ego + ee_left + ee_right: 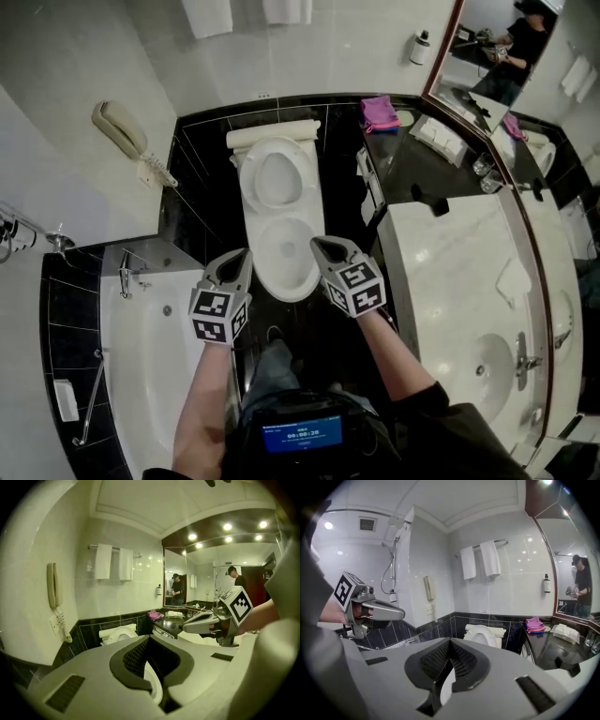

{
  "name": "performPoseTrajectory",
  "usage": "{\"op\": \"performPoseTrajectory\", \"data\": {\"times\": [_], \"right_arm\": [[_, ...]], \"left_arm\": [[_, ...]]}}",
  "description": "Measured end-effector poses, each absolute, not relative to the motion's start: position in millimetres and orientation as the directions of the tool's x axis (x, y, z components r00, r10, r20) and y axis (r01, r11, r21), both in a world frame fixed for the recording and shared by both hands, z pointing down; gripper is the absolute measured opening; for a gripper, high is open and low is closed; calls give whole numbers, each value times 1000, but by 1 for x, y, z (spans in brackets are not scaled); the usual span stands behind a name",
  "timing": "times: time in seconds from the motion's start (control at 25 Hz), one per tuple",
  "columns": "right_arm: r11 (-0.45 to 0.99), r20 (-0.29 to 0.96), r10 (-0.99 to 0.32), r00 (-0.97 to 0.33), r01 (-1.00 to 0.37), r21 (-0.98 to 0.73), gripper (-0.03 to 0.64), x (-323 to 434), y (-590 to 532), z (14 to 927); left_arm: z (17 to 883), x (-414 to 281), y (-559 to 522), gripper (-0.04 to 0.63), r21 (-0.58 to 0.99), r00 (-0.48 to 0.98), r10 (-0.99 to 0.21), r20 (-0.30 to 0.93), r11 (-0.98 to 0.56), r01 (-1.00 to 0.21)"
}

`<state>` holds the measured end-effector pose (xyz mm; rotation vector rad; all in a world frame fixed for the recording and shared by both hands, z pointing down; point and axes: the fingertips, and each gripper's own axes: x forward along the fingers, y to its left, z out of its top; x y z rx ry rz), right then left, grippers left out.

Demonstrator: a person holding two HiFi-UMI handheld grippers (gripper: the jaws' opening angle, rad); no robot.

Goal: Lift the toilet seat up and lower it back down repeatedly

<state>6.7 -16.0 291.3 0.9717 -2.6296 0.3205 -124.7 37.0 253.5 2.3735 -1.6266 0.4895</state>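
The white toilet (281,220) stands against the black-tiled back wall, its seat (275,178) tilted up against the tank and the bowl (289,262) uncovered below it. My left gripper (240,259) hovers at the bowl's left front, shut with nothing in it. At the bowl's right front is my right gripper (320,247), also shut and empty. Neither touches the toilet. In the left gripper view the left gripper (149,638) points at the raised seat (119,633), with the right gripper (199,623) beside it. The right gripper (450,641) faces the seat (483,634) too, and the left gripper (386,612) shows at its left.
A bathtub (141,366) lies to the left under a wall phone (120,129). To the right are a white vanity top (459,272) with a sink (487,361), a black counter with a pink cloth (380,112), and a mirror (511,56). Towels (480,559) hang above the toilet.
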Motion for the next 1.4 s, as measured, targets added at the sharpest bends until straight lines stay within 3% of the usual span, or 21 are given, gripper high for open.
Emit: {"op": "performPoseTrajectory", "data": {"times": [0.6, 1.2, 1.4], "right_arm": [[735, 343, -619, -707, -675, -65, 20, 67, 64, 280], [714, 376, -622, -687, -695, -91, 20, 42, 11, 296], [685, 402, -635, -660, -722, -103, 20, 15, -40, 314]], "left_arm": [[245, -85, 130, 0, 12, 298, -891, 342, -313, -950], [264, -109, 70, 3, 18, 315, -870, 380, -333, -943], [280, -125, 4, 96, -14, 363, -836, 412, -404, -915]]}}
